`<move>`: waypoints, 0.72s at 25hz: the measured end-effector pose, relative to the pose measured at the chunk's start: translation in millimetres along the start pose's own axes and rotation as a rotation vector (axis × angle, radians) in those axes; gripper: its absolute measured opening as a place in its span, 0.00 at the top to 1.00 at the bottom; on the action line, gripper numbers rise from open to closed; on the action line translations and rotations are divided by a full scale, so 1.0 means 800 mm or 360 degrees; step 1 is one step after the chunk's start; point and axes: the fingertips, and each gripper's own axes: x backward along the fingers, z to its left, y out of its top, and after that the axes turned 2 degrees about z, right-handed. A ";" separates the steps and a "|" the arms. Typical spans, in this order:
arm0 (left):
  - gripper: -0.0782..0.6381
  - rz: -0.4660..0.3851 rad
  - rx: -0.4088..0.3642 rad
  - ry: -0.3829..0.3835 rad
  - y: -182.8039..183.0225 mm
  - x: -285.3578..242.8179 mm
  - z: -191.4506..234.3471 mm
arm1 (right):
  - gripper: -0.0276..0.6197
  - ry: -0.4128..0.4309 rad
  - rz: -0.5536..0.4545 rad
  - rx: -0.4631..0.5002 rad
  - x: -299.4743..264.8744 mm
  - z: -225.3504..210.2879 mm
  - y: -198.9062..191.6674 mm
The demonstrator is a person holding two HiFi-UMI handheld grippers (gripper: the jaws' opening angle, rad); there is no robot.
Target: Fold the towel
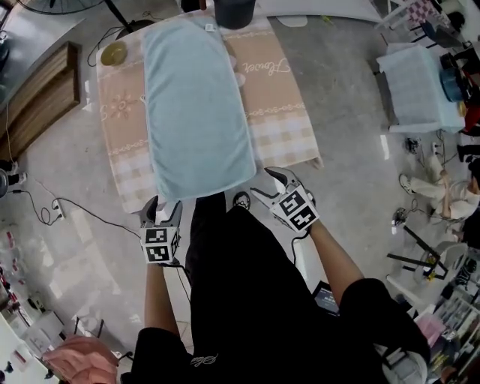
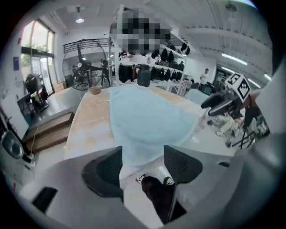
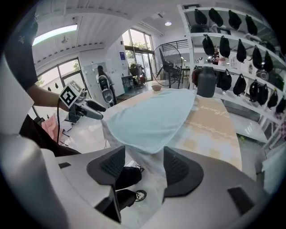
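A light blue towel (image 1: 196,112) lies spread flat, lengthwise, on a table covered with a beige patterned cloth (image 1: 281,112); its near end hangs slightly over the table's near edge. My left gripper (image 1: 163,208) hovers open just below the towel's near left corner. My right gripper (image 1: 268,186) stands open just off the near right corner. In the left gripper view the towel (image 2: 147,120) lies beyond the parted jaws of the left gripper (image 2: 142,161), with nothing between them. The right gripper view shows the same: the towel's edge (image 3: 152,120) sits ahead of the right gripper (image 3: 142,165), not gripped.
A dark cylindrical container (image 1: 234,11) stands at the table's far end and a small bowl (image 1: 114,52) at its far left corner. A wooden bench (image 1: 45,97) is on the left, and a small table with a pale cloth (image 1: 420,82) on the right. Cables lie on the floor.
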 end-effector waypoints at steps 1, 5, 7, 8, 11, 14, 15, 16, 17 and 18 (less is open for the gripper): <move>0.51 0.0031 -0.0103 -0.0005 -0.003 -0.005 -0.002 | 0.56 -0.0007 -0.0001 0.0025 -0.004 -0.002 0.000; 0.51 0.0232 -0.0727 -0.0069 -0.035 -0.027 -0.023 | 0.71 -0.0023 0.0037 0.0163 -0.019 -0.002 -0.001; 0.51 0.0321 -0.1015 -0.0061 -0.043 -0.037 -0.027 | 0.71 -0.0028 0.0073 0.0285 -0.023 -0.002 -0.001; 0.51 0.0338 -0.1085 -0.0059 -0.043 -0.041 -0.026 | 0.70 -0.0029 0.0085 0.0343 -0.026 -0.003 0.000; 0.51 0.0360 -0.1123 -0.0096 -0.041 -0.050 -0.025 | 0.67 0.0017 0.0122 0.0488 -0.032 0.006 0.002; 0.51 0.0360 -0.1122 -0.0122 -0.037 -0.056 -0.026 | 0.65 0.0052 0.0175 0.0609 -0.039 0.013 -0.002; 0.51 0.0355 -0.1117 -0.0125 -0.034 -0.058 -0.026 | 0.65 0.0058 0.0194 0.0645 -0.042 0.013 -0.003; 0.51 0.0356 -0.1116 -0.0129 -0.033 -0.059 -0.025 | 0.65 0.0064 0.0216 0.0681 -0.045 0.012 -0.006; 0.51 0.0364 -0.1121 -0.0135 -0.033 -0.061 -0.024 | 0.65 0.0073 0.0239 0.0716 -0.048 0.012 -0.009; 0.51 0.0378 -0.1130 -0.0144 -0.035 -0.062 -0.024 | 0.65 0.0083 0.0260 0.0745 -0.052 0.013 -0.012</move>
